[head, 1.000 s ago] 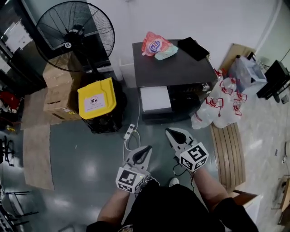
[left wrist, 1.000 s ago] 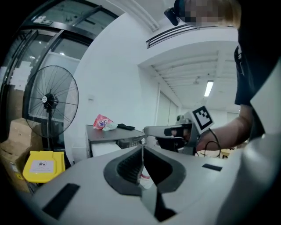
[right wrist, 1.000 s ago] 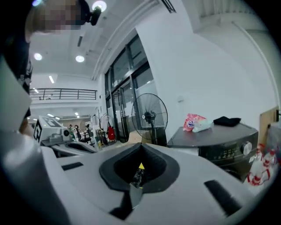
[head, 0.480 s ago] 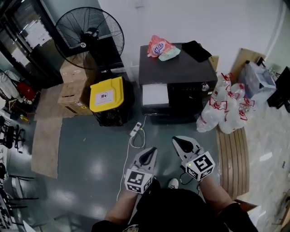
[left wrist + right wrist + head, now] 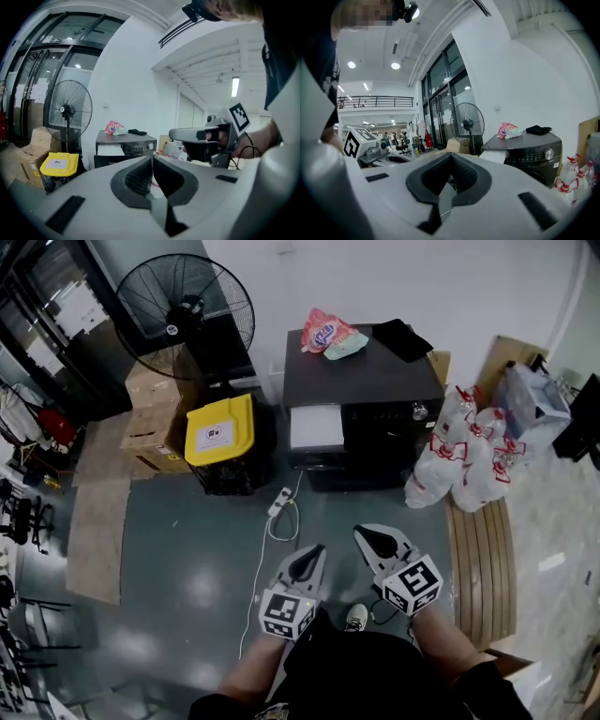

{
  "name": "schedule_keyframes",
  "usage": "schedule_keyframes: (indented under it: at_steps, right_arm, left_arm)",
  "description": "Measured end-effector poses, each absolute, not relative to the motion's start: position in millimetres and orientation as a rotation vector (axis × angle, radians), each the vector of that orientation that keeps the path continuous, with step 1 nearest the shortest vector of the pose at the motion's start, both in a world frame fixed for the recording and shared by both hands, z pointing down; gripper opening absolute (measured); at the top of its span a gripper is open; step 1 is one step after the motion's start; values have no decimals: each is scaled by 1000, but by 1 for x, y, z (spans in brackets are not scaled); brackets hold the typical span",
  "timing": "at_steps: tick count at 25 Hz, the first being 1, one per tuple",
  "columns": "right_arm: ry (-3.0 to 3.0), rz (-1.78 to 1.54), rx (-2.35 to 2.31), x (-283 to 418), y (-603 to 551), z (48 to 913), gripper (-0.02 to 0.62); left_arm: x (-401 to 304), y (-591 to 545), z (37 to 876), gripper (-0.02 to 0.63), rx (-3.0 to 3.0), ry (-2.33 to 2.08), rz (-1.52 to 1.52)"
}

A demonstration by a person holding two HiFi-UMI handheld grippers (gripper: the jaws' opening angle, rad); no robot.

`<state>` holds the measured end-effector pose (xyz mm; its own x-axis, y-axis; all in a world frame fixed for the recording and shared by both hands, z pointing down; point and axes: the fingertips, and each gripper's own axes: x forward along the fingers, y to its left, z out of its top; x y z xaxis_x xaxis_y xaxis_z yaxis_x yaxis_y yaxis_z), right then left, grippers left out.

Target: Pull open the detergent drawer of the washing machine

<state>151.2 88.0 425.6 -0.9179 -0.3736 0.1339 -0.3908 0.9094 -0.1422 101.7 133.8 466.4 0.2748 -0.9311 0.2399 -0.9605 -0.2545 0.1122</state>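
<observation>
- Standing on the grey floor [image 5: 187,549], a person holds both grippers close to the body. They are well apart from the washing machine [image 5: 375,381] ahead, so they seem carried rather than working.
- Left gripper [image 5: 311,554]: jaws pressed together, empty, aimed towards the machine.
- Detergent drawer [image 5: 316,426]: a white panel at the machine's front left. It seems to jut forward, though that is uncertain.
- Right gripper [image 5: 364,534]: jaws closed, nothing held.
- Compared with a second ago, the machine looks smaller, with more floor showing before the grippers.
</observation>
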Motion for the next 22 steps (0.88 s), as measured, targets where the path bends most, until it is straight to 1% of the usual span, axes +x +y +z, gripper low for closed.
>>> schedule_keyframes:
  at_steps: [22]
  right_arm:
    - [-2956,288,588,146,80,433,3]
  left_arm:
    - [95,127,462,14,2314,-1770,177]
